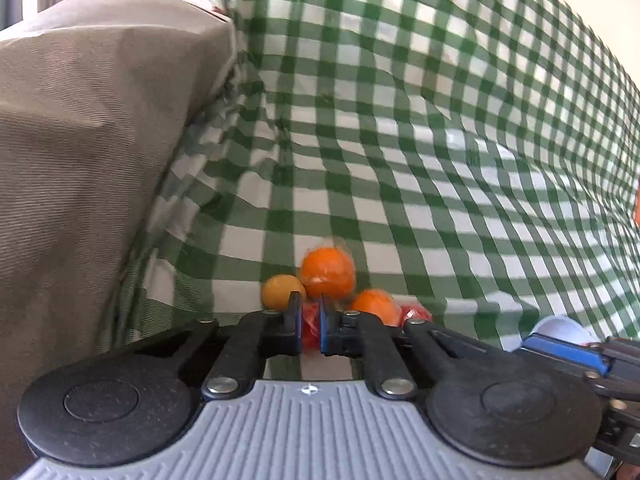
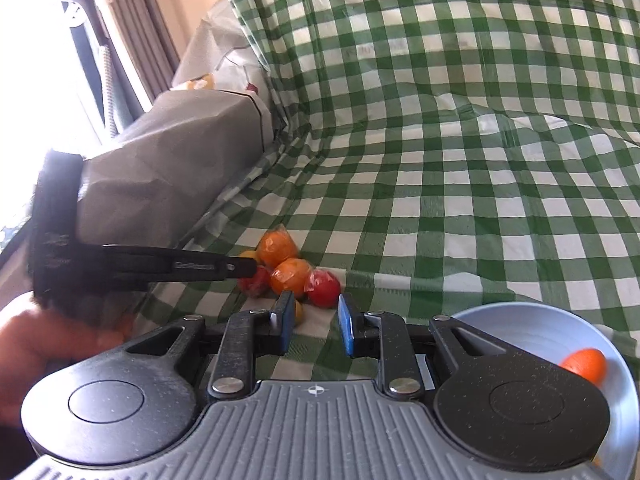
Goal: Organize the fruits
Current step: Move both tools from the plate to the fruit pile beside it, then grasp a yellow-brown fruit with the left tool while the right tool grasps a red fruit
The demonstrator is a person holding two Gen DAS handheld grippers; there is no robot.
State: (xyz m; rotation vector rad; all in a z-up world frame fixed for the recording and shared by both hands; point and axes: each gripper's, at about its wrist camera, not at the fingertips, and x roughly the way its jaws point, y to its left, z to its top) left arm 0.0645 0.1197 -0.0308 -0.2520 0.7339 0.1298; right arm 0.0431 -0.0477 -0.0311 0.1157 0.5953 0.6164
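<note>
Low in the left wrist view the left gripper (image 1: pixel 311 322) is clamped on a red fruit (image 1: pixel 310 328), the pads pressing its sides; just beyond, a yellow fruit (image 1: pixel 282 291), a wrapped orange (image 1: pixel 328 272) and a second orange (image 1: pixel 374 306) huddle together on the green checked cloth (image 1: pixel 440 140); a grey-covered bulk (image 1: pixel 88 128) fills the left of the frame. In the right wrist view the right gripper (image 2: pixel 313 330) holds nothing, its jaws drawn in with bare cloth between; at lower right a grey bowl (image 2: pixel 520 328) holds one orange fruit (image 2: pixel 586 364); another red fruit (image 2: pixel 324 288) lies just ahead, centre frame.
</note>
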